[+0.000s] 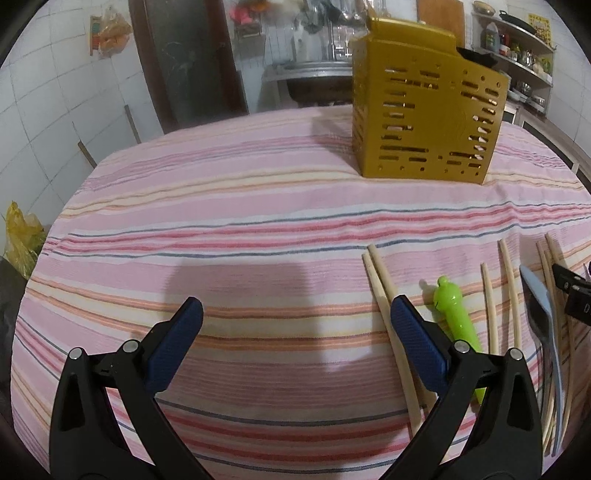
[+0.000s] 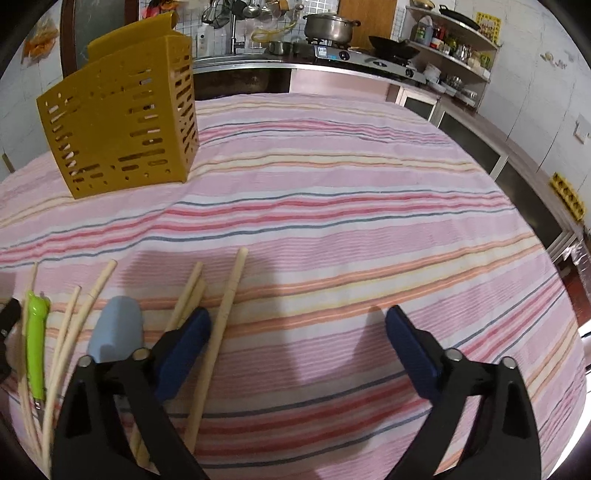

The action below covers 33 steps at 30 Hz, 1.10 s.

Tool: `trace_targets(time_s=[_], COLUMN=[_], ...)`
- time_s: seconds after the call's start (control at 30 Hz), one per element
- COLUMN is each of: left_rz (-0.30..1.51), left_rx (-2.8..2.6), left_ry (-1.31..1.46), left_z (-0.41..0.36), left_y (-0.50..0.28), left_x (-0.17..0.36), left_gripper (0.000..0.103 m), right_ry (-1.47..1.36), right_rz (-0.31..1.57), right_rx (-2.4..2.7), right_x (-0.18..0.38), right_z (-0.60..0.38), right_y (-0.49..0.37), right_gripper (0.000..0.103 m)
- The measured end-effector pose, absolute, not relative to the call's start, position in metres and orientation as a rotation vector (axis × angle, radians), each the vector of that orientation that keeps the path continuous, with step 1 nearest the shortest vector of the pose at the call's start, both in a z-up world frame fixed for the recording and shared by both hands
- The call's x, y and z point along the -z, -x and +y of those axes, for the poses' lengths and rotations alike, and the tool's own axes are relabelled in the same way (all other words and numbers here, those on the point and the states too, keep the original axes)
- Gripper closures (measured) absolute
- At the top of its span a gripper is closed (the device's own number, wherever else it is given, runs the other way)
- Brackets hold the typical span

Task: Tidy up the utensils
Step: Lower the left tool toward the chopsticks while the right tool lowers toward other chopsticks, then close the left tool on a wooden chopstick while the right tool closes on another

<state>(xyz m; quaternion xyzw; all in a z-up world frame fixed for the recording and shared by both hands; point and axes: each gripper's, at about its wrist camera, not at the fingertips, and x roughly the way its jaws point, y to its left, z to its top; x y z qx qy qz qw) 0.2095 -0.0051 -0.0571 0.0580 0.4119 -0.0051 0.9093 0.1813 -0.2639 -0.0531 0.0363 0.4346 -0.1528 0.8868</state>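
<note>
A gold slotted utensil holder (image 1: 424,114) stands upright at the far side of the striped tablecloth; it also shows in the right wrist view (image 2: 122,125). Several wooden chopsticks (image 1: 384,295) lie loose on the cloth, with a green-handled utensil (image 1: 456,314) and a light blue spatula (image 1: 543,306) among them. In the right wrist view the chopsticks (image 2: 221,328), green utensil (image 2: 36,343) and blue spatula (image 2: 116,328) lie at the lower left. My left gripper (image 1: 295,314) is open and empty, left of the utensils. My right gripper (image 2: 297,321) is open and empty, right of them.
The pink striped tablecloth (image 1: 240,221) covers the table. Behind it are a counter with a sink (image 1: 310,74), a stove with a pot (image 2: 332,27) and shelves (image 2: 454,48). A yellow bag (image 1: 22,240) sits beyond the table's left edge.
</note>
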Motion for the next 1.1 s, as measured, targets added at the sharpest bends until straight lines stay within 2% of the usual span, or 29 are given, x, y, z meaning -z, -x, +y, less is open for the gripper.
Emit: trace_targets(time_s=[0.17,0.53,0.6,0.77,0.83,1.03,1.1], left_rz=[0.872,0.949,0.958,0.961,0.963,0.965,0.966], left_rx=[0.002,0.006,0.006,0.011,0.019,-0.004,-0.028], left_ry=[-0.099,-0.080,-0.060,-0.058,-0.047,-0.037,-0.013], left_z=[-0.005,-0.013,-0.010,-0.010,-0.008,-0.011,-0.013], left_y=[-0.213,-0.216,-0.218,-0.220,-0.220,-0.226,-0.226], left_x=[0.058,0.068,0.068,0.069,0.070,0.069,0.067], left_gripper=[0.005,0.005,0.004,0.004,0.004,0.004,0.009], right_ry=[-0.084,-0.110,-0.114,-0.089,-0.082,-0.106,-0.110], right_rz=[0.892,0.891,0.891,0.885,0.884,0.885,0.885], right_rx=[0.299,0.293,0.288,0.267,0.268,0.279,0.284], right_x=[0.052,0.053,0.052,0.049,0.049,0.049,0.049], right_z=[-0.261,-0.266,-0.265,-0.251,-0.247,-0.250,-0.250], right_y=[-0.177,-0.181,-0.180,-0.180,-0.183,-0.187,-0.188], right_gripper=[0.022,0.024,0.029,0.055,0.058,0.058,0.058])
